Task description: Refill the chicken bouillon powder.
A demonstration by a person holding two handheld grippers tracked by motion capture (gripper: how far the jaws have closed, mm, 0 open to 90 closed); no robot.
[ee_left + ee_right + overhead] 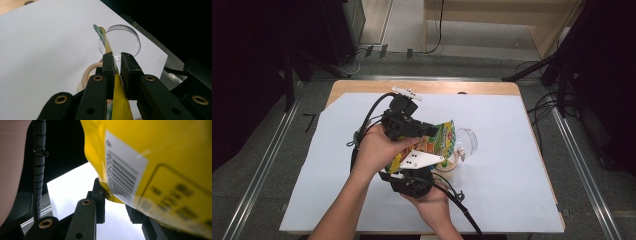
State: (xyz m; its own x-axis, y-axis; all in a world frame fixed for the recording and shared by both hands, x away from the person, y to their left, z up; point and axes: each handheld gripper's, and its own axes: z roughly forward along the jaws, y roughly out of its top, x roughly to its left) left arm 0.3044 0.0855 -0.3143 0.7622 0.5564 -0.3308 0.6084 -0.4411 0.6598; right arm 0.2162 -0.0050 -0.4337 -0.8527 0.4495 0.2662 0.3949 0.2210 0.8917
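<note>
High view: both my hands over mid worktop (512, 200), each with a tool. Left tool (428, 131) and right tool (424, 172) both on a yellow-green pouch (439, 141), held up off the paper. Tape roll (450, 166) and clear lid (468, 140) just beside, under/behind the pouch.

Left gripper view: left tool (117, 66) nearly pressed together, pinching pouch (117, 97) edge; hang-hole end sticks up past the jaws. Lid (120, 41) and tape roll (90, 75) beyond.

Right gripper view: right tool (115, 200) pinching pouch (160, 157) lower corner, as far as I can tell; far jaw mostly hidden.

Step, my read: two-tool hold, prob. about to tear/open it. Next: steady grip, pull apart w/o slipping.

Writing: barcode sticker, boxed print, too blurred to read. No brand legible.
</note>
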